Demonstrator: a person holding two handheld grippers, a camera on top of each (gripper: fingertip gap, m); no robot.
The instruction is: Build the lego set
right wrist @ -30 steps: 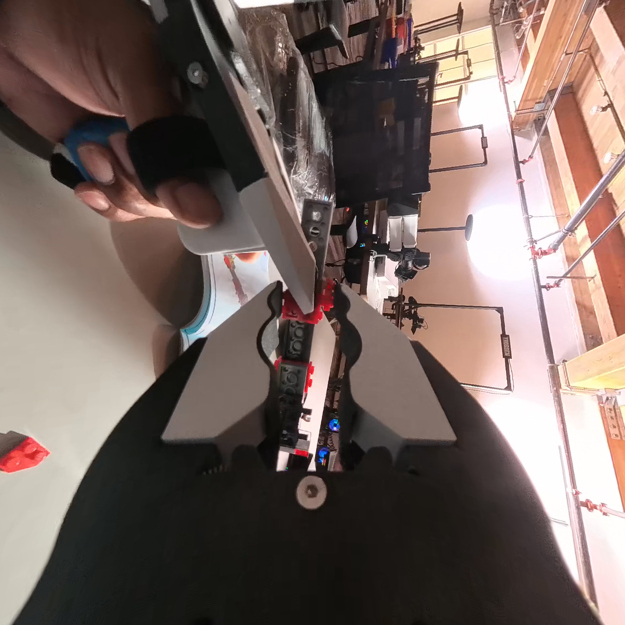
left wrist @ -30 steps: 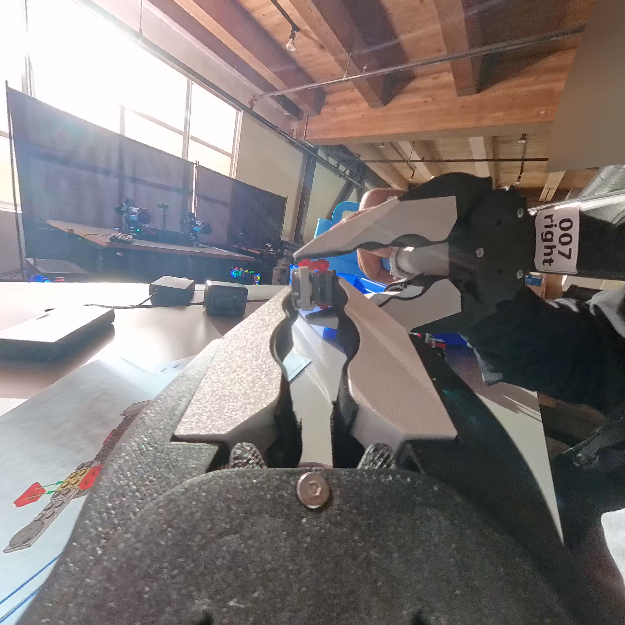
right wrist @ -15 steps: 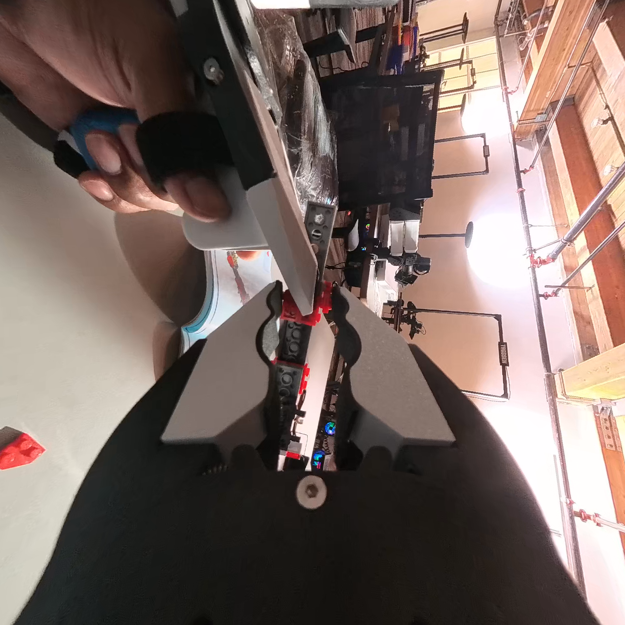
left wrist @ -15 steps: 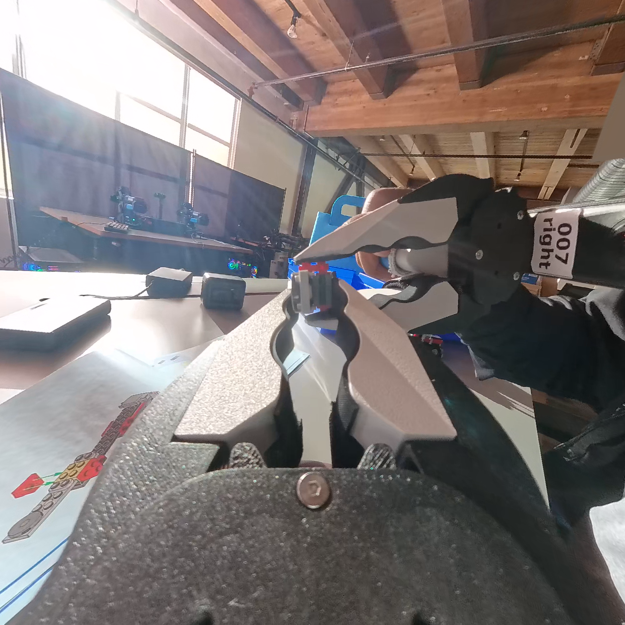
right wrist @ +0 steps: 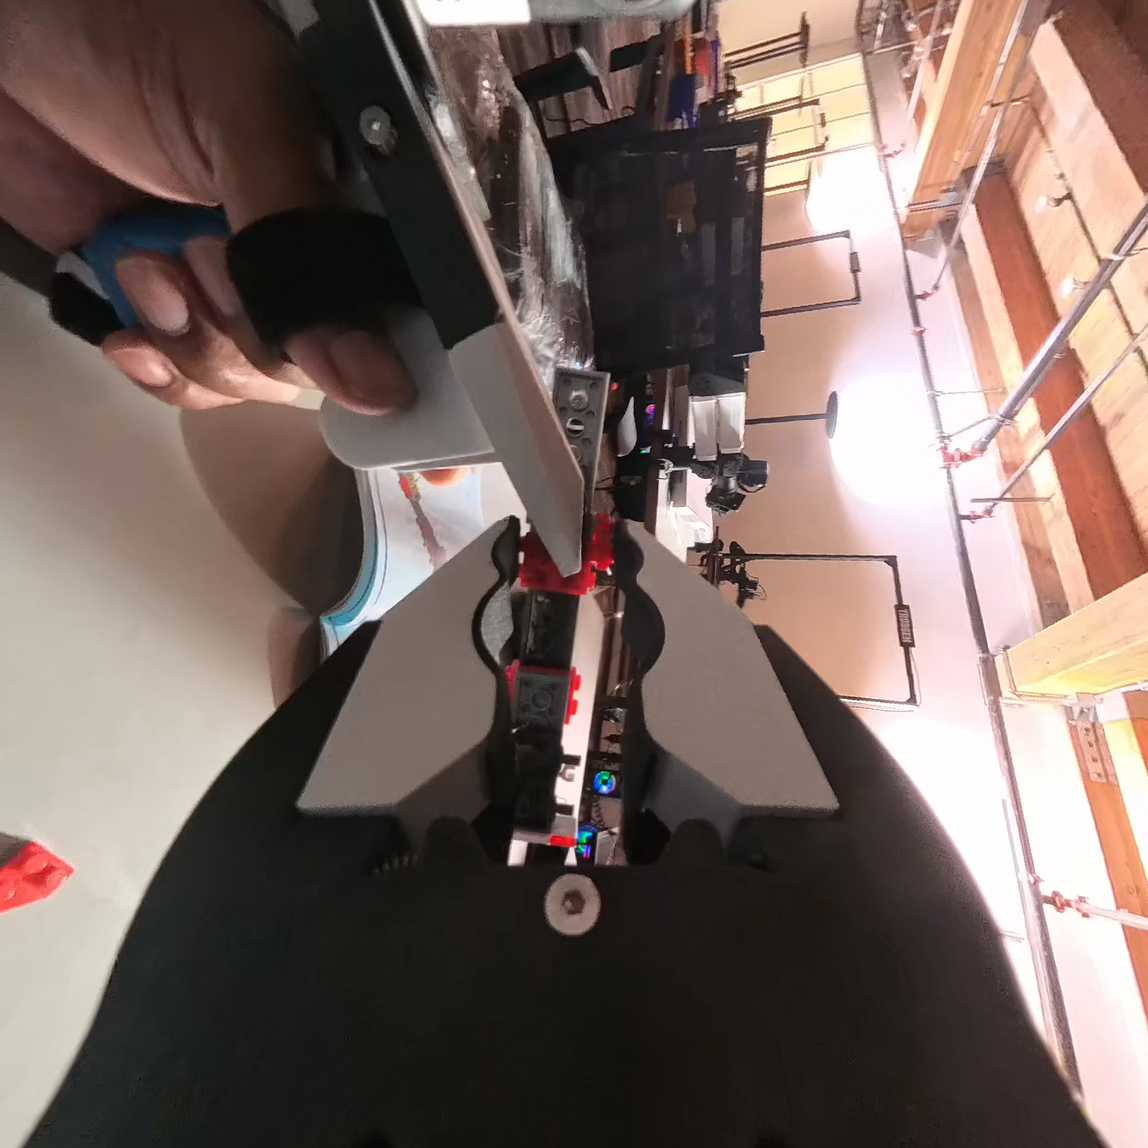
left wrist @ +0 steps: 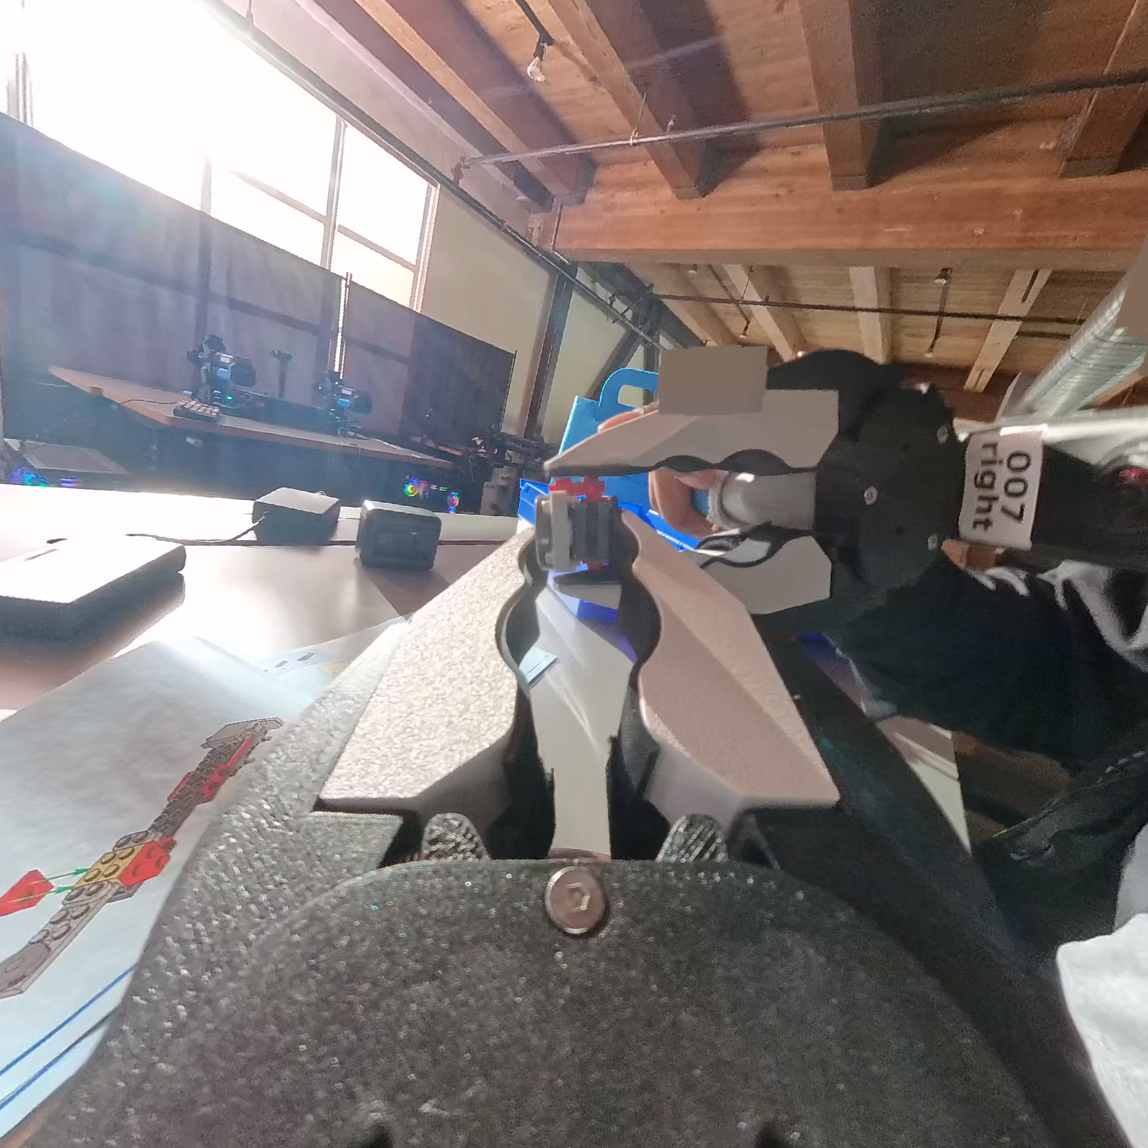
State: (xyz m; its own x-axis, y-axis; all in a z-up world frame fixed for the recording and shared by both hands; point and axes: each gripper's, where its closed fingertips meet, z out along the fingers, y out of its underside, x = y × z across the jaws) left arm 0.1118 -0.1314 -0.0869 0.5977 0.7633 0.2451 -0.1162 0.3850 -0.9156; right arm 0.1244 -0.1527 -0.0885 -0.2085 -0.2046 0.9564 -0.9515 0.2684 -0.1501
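A long lego assembly [left wrist: 574,534] of grey, black and red bricks is held between both grippers above the table. My left gripper [left wrist: 581,537] is shut on its end. My right gripper [left wrist: 555,523] comes in from the right and clamps the same spot from above and below, at the red brick [left wrist: 574,486]. In the right wrist view my right gripper [right wrist: 565,553] is shut on that red brick [right wrist: 537,559]. The assembly [right wrist: 540,696] runs back between its fingers. The left gripper's finger [right wrist: 528,460] crosses from the upper left, with a grey plate [right wrist: 581,407] beside it.
An open instruction booklet [left wrist: 93,838] lies on the table at the left. Two black boxes [left wrist: 397,540] and a flat grey device [left wrist: 81,571] sit farther back. A blue bin [left wrist: 596,404] stands behind the grippers. A loose red brick [right wrist: 28,876] lies on the table. Left and right tips are no more than a few centimetres apart.
Both grippers stay clamped on the assembly. The pair has shifted and tilted only slightly, and the booklet shows a little more in the left wrist view.
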